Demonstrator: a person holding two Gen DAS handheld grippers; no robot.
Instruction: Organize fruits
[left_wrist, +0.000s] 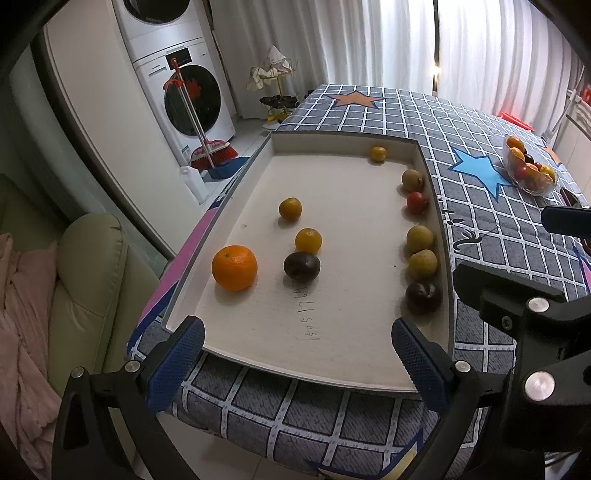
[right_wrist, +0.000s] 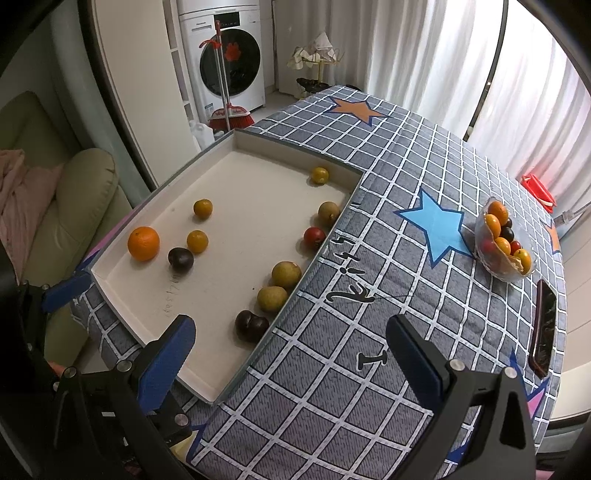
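Observation:
A shallow white tray (left_wrist: 343, 354) (right_wrist: 207, 384) lies on the checked tablecloth. On its left part lie a large orange (left_wrist: 234, 267) (right_wrist: 143, 243), a dark plum (left_wrist: 301, 266) (right_wrist: 180, 257) and two small yellow-orange fruits (left_wrist: 308, 240) (left_wrist: 290, 208). Along its right wall stand several fruits in a row: another dark plum (left_wrist: 423, 297) (right_wrist: 251, 325), tan round fruits (left_wrist: 422, 263) (right_wrist: 286, 274), a red one (left_wrist: 417, 202) (right_wrist: 314, 236). My left gripper (left_wrist: 297, 354) is open and empty over the tray's near edge. My right gripper (right_wrist: 291, 354) is open and empty over the tray's right wall.
A clear glass bowl (right_wrist: 504, 240) (left_wrist: 530, 168) full of mixed fruits stands at the table's far right. A dark phone-like object (right_wrist: 543, 328) lies near the right edge. A sofa (left_wrist: 88, 288) stands left of the table; a washing machine (left_wrist: 192, 92) and a broom (left_wrist: 212, 147) are behind.

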